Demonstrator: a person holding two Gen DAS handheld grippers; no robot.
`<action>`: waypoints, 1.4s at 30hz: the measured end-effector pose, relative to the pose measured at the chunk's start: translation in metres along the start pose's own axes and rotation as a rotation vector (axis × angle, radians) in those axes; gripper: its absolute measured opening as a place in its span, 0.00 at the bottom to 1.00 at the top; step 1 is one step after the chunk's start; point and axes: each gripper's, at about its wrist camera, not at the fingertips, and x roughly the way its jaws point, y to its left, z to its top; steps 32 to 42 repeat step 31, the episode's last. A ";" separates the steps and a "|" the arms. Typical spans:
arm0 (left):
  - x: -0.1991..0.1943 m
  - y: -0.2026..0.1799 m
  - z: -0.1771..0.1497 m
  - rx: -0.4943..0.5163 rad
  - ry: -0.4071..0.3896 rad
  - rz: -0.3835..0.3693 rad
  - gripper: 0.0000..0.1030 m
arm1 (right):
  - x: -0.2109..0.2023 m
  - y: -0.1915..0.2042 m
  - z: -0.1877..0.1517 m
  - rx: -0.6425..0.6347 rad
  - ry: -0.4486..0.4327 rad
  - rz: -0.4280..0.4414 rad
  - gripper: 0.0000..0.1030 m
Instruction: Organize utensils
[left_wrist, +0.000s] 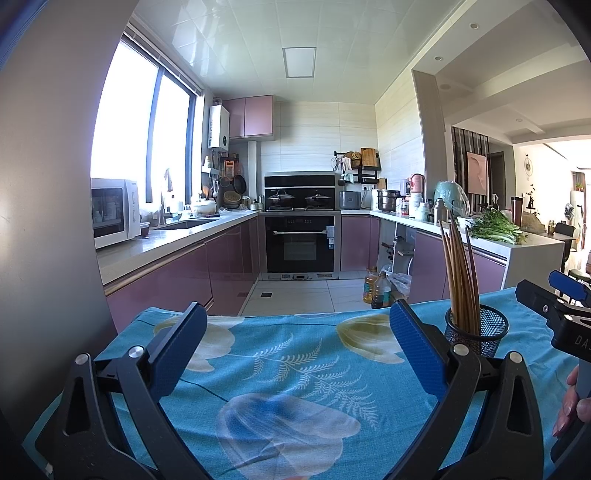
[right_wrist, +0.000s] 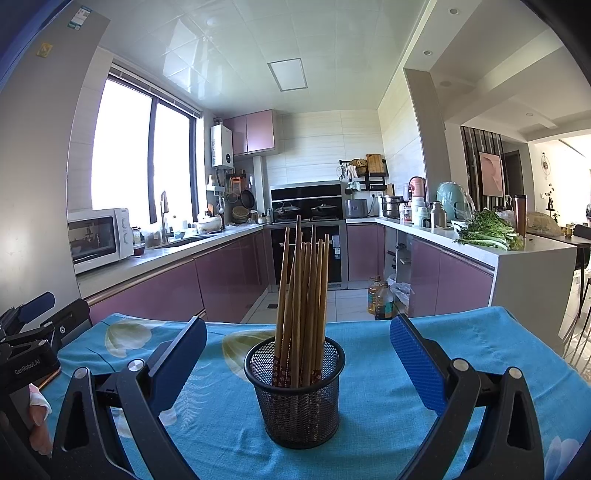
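A black mesh cup (right_wrist: 295, 391) stands upright on the blue flowered tablecloth (right_wrist: 369, 424), holding several brown wooden chopsticks (right_wrist: 301, 295). My right gripper (right_wrist: 298, 343) is open and empty, its blue pads on either side of the cup without touching it. My left gripper (left_wrist: 298, 339) is open and empty over bare cloth (left_wrist: 295, 369). In the left wrist view the cup (left_wrist: 476, 332) and chopsticks (left_wrist: 460, 273) stand just right of my right-hand finger (left_wrist: 417, 350). The right gripper (left_wrist: 561, 306) shows at the far right edge there.
The table's far edge (right_wrist: 332, 325) drops to the kitchen floor, where oil bottles (right_wrist: 380, 299) stand. A grey fridge wall (left_wrist: 48, 221) rises close on the left. Counters with a microwave (right_wrist: 99, 236) and greens (right_wrist: 487, 229) lie beyond.
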 end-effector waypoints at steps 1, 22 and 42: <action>0.000 0.000 0.000 0.000 0.000 -0.001 0.95 | 0.000 0.000 0.000 0.001 0.000 0.001 0.93; -0.002 -0.002 0.000 0.015 -0.010 -0.005 0.95 | 0.001 -0.002 -0.002 0.002 0.001 0.001 0.93; 0.022 0.007 -0.007 0.007 0.120 0.001 0.95 | 0.012 -0.035 -0.006 -0.029 0.100 -0.078 0.93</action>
